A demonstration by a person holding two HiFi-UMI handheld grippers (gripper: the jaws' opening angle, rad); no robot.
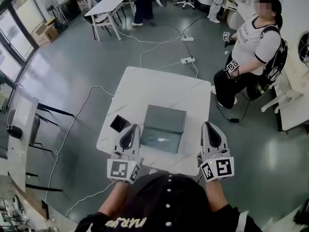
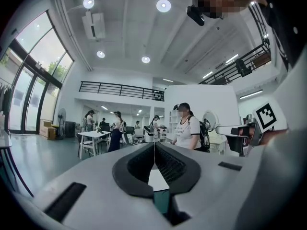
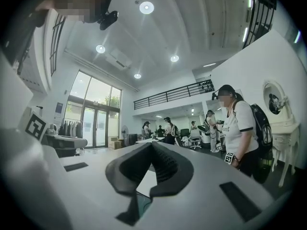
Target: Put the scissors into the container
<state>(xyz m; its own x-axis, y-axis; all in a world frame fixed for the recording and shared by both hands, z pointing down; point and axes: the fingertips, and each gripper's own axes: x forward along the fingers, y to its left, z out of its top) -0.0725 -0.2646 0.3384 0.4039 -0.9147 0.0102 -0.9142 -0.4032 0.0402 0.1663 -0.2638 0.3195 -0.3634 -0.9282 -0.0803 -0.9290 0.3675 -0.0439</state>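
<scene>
Both claws pressed together and empty at the table's near edge: the left gripper [image 2: 154, 150] shows its two ribbed pads meeting in a thin line with nothing between them, and the right gripper [image 3: 152, 150] shows the same.

From the head view, the left gripper [image 1: 132, 130] points over the near edge with its tip just beside the left side of the grey container [image 1: 165, 116]. The right gripper [image 1: 208, 127] hangs over the near right corner, clear of the container's right side, with a strip of bare top between them.

The container sits close to the near edge, about midway along it. The scissors [image 1: 162, 140] show only as a thin pale glint on its near half, too small to make out further. A small black square object [image 1: 119, 123] lies near the left edge, just beside the container's far left corner.

Beyond the container the white table [image 1: 159, 81] is bare marble through to its far edge. Off that far edge a power strip [image 1: 187, 60] and loose cables lie on the grey floor. A person in a white shirt [image 1: 251, 47] stands off the far right corner, well apart from the table. Open floor runs along the left edge, crossed by one cable [image 1: 72, 124].
</scene>
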